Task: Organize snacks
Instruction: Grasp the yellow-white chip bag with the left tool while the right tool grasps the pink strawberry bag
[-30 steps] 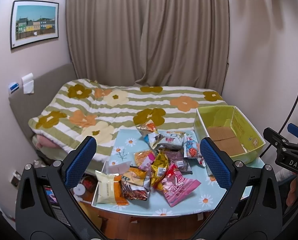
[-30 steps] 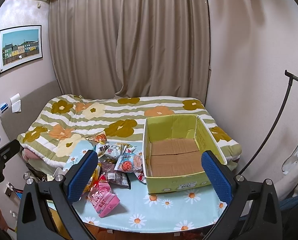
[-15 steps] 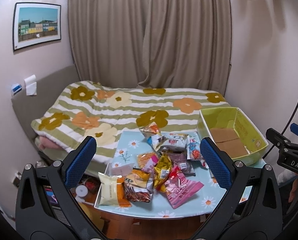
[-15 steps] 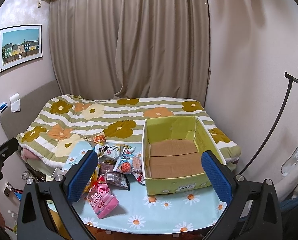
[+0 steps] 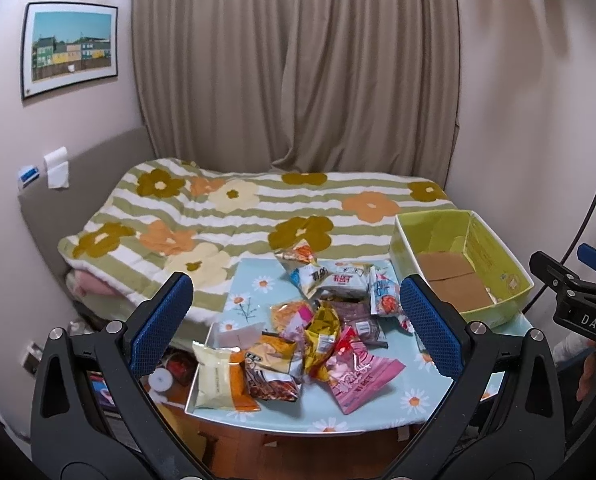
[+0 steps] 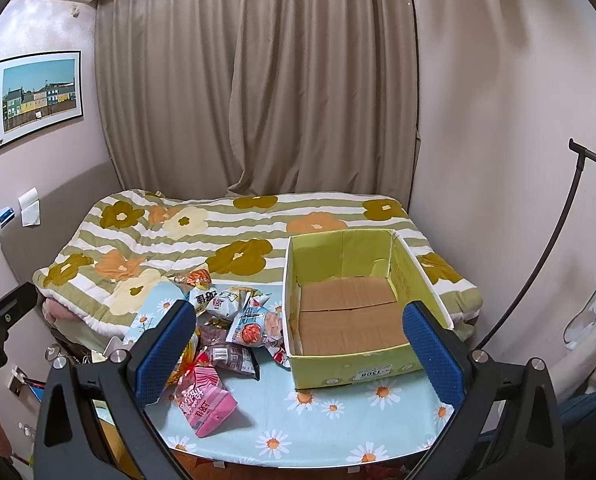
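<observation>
A small table (image 6: pixel 337 424) with a pale blue daisy-print cloth stands at the foot of a bed (image 5: pixel 258 208) covered in a green-striped flower quilt, and everything of interest sits on that table. Toward its right end is a yellow-green cardboard box (image 6: pixel 353 372), open at the top, showing only its brown cardboard floor. Left of the box lies a loose heap of snack packets (image 5: pixel 321 320), overlapping one another: a pink packet (image 6: pixel 204 402) nearest the front edge of the table, a dark brown one (image 6: pixel 228 354) just behind it, a white-and-red packet (image 6: pixel 254 326) leaning close against the box's left wall, and a pale yellow packet (image 5: pixel 216 376) at the table's far left edge. The left gripper (image 5: pixel 298 328) hangs above the front of the table over the heap, its blue-padded fingers spread wide with nothing between them. The right gripper (image 6: pixel 298 350) hangs over the table in front of the box, likewise spread wide and holding nothing. Neither touches a packet or the box. Behind the bed hang beige curtains (image 6: pixel 258 100), and a framed picture (image 5: pixel 72 50) is on the wall to the left of the table.
</observation>
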The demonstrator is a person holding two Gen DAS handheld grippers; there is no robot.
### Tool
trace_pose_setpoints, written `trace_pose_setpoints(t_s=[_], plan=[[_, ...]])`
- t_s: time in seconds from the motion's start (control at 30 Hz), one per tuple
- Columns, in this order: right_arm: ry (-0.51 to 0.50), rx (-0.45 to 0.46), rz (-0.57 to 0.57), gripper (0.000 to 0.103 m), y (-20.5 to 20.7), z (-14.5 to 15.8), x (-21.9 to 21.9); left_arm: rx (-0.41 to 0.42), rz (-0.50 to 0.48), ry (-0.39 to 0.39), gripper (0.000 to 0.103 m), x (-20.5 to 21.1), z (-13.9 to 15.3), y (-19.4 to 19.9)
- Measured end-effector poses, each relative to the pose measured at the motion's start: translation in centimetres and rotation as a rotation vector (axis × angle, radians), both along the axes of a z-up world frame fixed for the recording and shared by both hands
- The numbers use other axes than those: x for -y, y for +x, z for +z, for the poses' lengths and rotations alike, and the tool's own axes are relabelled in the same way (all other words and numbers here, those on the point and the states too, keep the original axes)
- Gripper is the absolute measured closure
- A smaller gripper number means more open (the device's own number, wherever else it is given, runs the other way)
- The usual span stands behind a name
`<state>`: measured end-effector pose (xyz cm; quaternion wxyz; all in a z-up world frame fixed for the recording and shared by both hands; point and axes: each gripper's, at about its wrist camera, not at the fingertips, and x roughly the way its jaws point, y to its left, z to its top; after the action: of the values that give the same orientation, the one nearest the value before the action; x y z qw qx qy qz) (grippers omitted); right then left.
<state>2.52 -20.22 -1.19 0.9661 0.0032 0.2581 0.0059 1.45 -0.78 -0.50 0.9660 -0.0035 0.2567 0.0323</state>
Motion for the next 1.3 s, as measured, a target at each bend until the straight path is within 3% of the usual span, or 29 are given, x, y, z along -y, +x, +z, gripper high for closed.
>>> trace_pose_setpoints(t_s=[0.27,0.53,0.7,1.0,1.3], plan=[[0.029,-0.057,0.072,0.001,0.7,-0.7,-0.4,-0.067,0.038,-0.043,0.001,-1.0,-1.3,-0.1],[0.076,-0.222,0.265,0.001,2.8,-7.5,-2.3,-0.215,0.075,-0.073,0.001,-2.8,-7.8,0.0],[0.119,-0.329,0.342,0.001,4.4,-12.0,-3.3,-0.284,0.033,-0.073,0.001,-3.6,-12.1,1.5],[0.188,-0.454,0.396,0.001,7.7,-18.7,-5.8,-0.387,-0.102,0.004,0.001,-4.8,-19.7,7.0],[0.203,-0.525,0.388,0.001,10.6,-22.5,-8.1,-0.474,-0.249,0.107,0.001,-4.3,-24.9,11.1]])
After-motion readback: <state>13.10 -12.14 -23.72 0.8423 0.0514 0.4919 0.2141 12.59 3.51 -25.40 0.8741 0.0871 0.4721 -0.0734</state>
